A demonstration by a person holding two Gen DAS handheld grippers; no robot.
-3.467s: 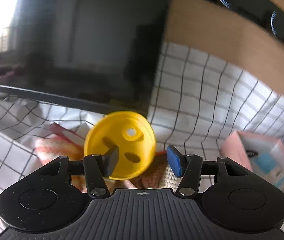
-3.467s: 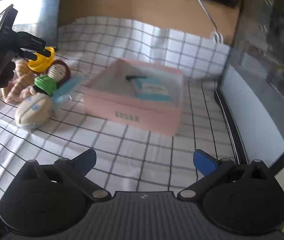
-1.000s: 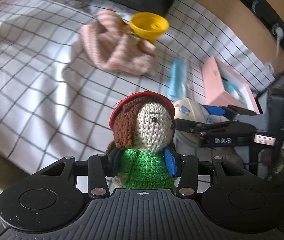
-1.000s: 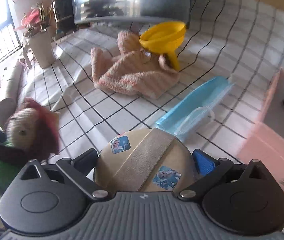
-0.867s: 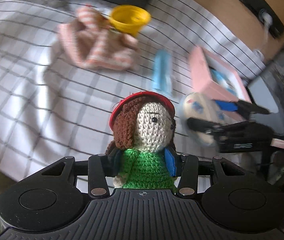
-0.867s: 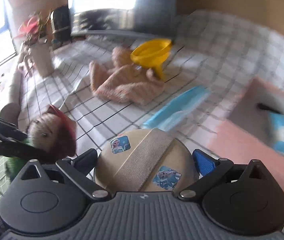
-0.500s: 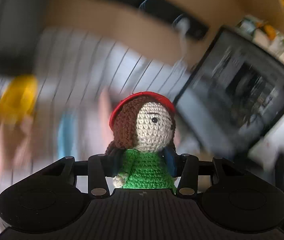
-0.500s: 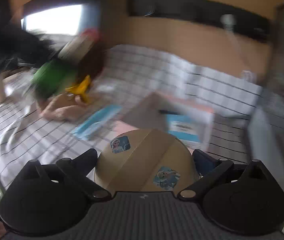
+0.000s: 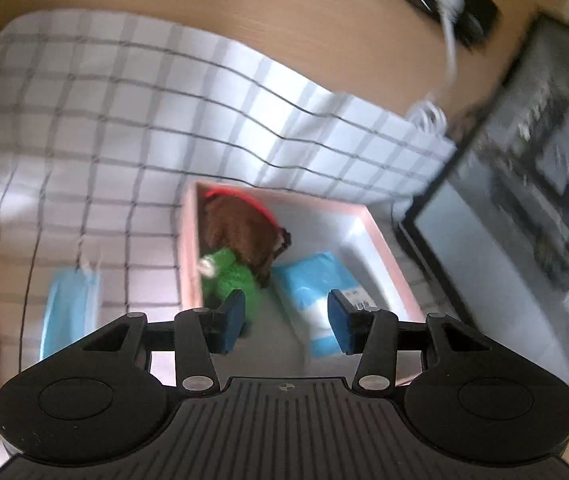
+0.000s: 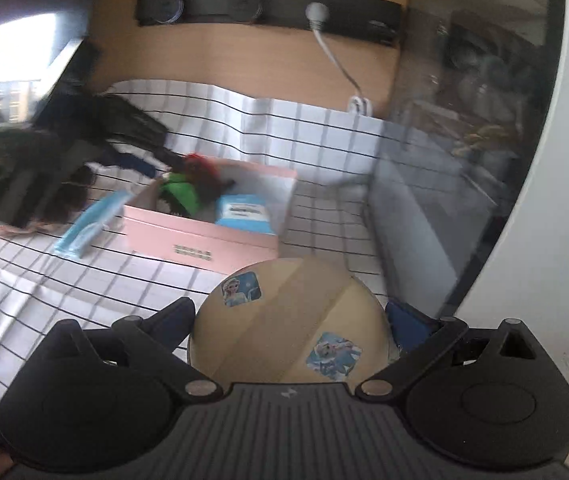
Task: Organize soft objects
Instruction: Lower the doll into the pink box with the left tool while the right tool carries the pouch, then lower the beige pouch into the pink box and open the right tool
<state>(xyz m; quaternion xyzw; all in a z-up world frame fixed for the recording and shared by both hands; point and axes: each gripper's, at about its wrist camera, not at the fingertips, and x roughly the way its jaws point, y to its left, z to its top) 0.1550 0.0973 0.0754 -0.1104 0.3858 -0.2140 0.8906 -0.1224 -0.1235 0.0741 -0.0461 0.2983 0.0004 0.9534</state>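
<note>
left gripper [image 9: 282,320]: fingers spread, empty, above the pink box [image 9: 376,236]; crochet doll [image 9: 240,248] lies inside by the left wall. right gripper [image 10: 288,320]: pinching the beige padded ball [image 10: 288,320], nearer side of the box [image 10: 200,240], which lies ahead and slightly left, long axis crosswise.

Both grippers, left gripper [image 9: 284,318] and right gripper [image 10: 288,320]: black plastic, ribbed centre plate, round discs either side, silver screws at finger pivots, blue pads [image 9: 231,316] fitted on fingertips.
</note>
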